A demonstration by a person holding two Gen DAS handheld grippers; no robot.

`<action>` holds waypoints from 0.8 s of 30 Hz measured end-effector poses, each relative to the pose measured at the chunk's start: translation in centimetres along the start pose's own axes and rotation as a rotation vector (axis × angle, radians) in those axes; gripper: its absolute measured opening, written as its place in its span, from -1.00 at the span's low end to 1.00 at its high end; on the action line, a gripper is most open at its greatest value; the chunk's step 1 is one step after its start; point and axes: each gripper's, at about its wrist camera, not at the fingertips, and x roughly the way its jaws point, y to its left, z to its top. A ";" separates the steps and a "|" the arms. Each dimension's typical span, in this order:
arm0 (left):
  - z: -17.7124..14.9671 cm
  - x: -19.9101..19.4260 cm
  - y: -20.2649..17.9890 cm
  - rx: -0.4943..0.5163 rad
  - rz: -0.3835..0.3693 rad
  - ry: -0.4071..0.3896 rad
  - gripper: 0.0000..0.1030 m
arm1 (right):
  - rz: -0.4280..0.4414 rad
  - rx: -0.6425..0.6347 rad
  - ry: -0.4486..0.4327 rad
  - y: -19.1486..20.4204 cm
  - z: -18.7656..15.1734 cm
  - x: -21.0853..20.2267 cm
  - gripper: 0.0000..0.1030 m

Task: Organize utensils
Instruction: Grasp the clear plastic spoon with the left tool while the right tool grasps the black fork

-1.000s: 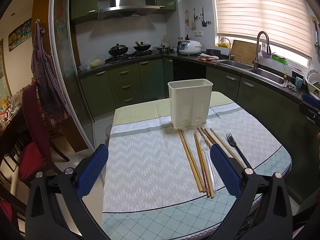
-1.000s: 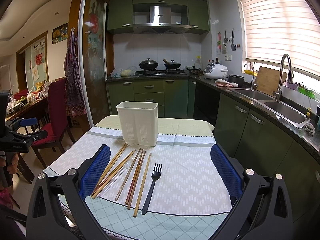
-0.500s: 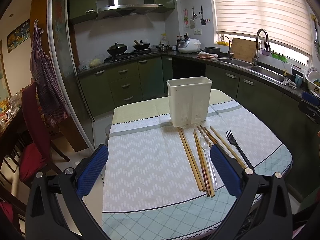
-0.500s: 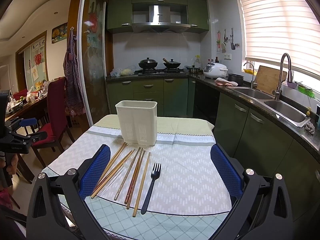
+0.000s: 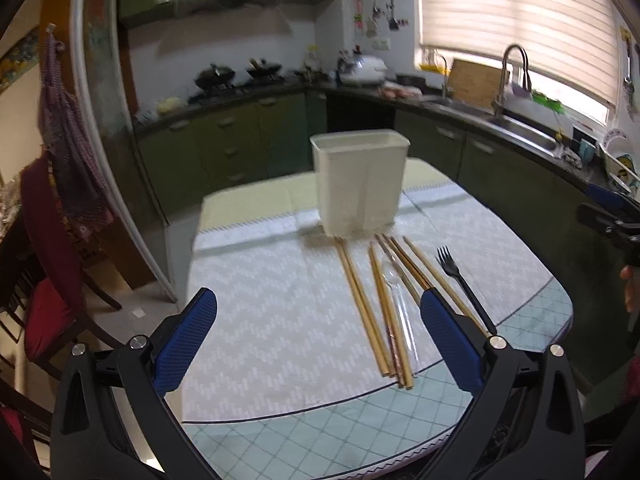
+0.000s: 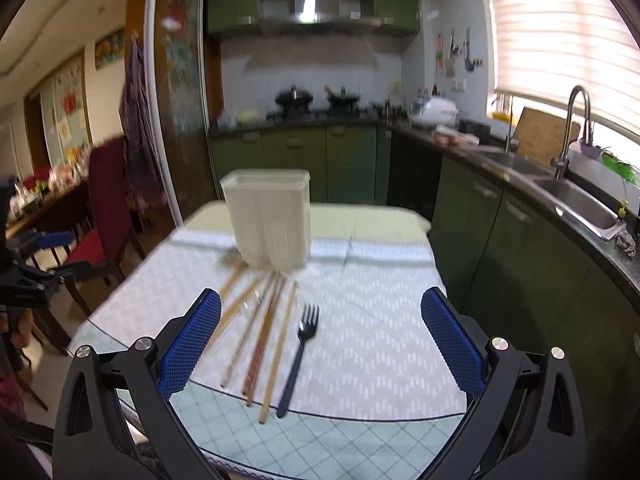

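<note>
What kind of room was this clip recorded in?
A home kitchen with a dining table. Green cabinets run under a dark counter carrying a stove with two woks, there is a sink with a tall faucet, and the cloth-covered table holds chopsticks and a fork.

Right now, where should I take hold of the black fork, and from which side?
Grip the fork mid-handle, coming straight down with the right gripper, jaws across the handle. It lies flat, tines toward the holder, its right side bare cloth; chopsticks crowd its left.
</note>
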 end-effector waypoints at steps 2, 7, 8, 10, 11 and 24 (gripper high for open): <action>0.5 1.7 -0.3 0.002 -0.011 0.067 0.88 | 0.007 -0.033 0.064 0.2 0.0 2.0 0.92; 1.3 7.4 -1.9 0.028 -0.055 0.269 0.88 | 0.018 -0.060 0.223 0.4 -0.3 6.9 0.92; 1.5 8.8 -2.3 0.019 -0.075 0.317 0.88 | 0.032 -0.055 0.258 0.4 -0.4 7.9 0.92; 1.6 10.8 -2.9 0.010 -0.106 0.373 0.77 | 0.032 -0.047 0.320 0.4 -0.6 9.6 0.92; 1.7 11.8 -3.4 0.017 -0.118 0.397 0.58 | 0.028 -0.048 0.341 0.3 -0.6 10.2 0.92; 2.6 20.1 -9.2 0.026 -0.203 0.593 -0.14 | -0.065 0.011 0.397 -3.1 0.5 12.6 0.56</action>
